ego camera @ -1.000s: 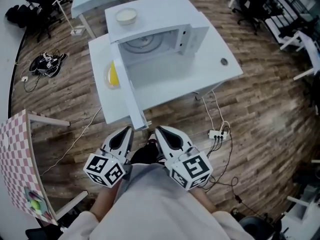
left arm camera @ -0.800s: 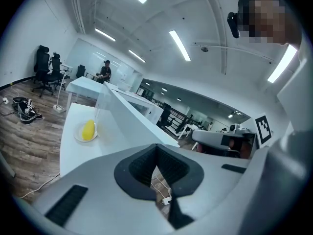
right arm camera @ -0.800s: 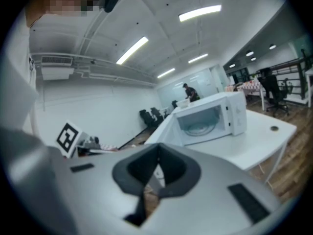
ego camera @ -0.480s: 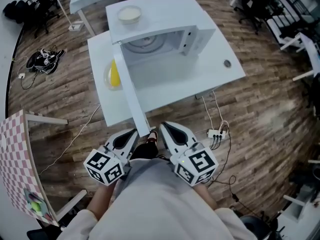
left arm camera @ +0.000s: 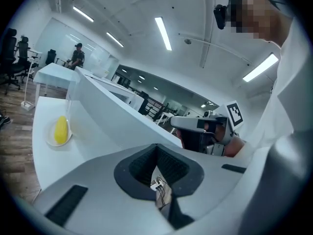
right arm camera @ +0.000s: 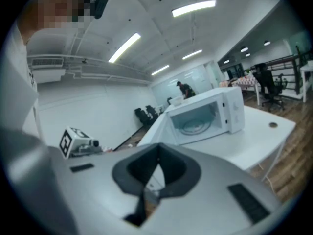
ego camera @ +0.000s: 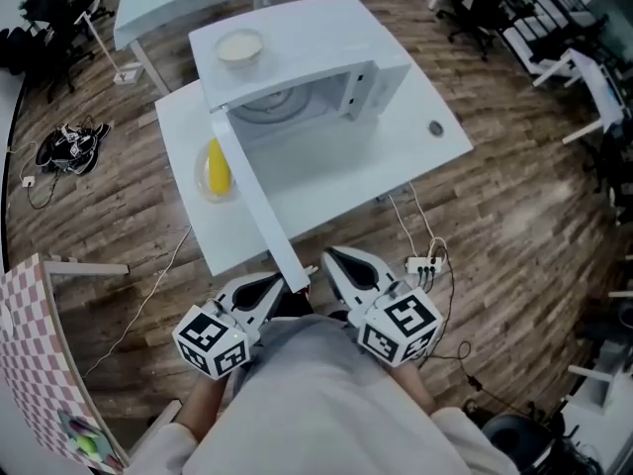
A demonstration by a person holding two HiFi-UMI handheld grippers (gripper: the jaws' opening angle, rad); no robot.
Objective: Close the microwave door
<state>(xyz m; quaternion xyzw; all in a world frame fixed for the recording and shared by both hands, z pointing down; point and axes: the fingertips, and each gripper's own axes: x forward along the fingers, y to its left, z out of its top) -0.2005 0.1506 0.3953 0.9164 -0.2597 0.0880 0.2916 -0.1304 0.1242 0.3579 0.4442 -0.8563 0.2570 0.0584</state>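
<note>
A white microwave (ego camera: 297, 62) stands on a white table (ego camera: 415, 151), its cavity and glass turntable showing in the right gripper view (right arm camera: 205, 116). Its door (ego camera: 252, 201) is swung wide open and juts past the table's front edge towards me. My left gripper (ego camera: 275, 287) is shut and empty, its tip right beside the door's free end; whether it touches I cannot tell. In the left gripper view the door (left arm camera: 122, 116) rises just left of the jaws of the left gripper (left arm camera: 157, 153). My right gripper (ego camera: 334, 258) is shut and empty, to the right of the door's end.
A plate with a yellow item (ego camera: 216, 169) lies on the table left of the door. A bowl (ego camera: 240, 46) sits on the microwave's top. On the wooden floor are a power strip with cables (ego camera: 425, 263), shoes (ego camera: 67, 149) and a checkered table (ego camera: 30, 334).
I have come closer to the table. The door's free end, which was ahead of both grippers, now lies between them, close against the left gripper. Both grippers stay shut.
</note>
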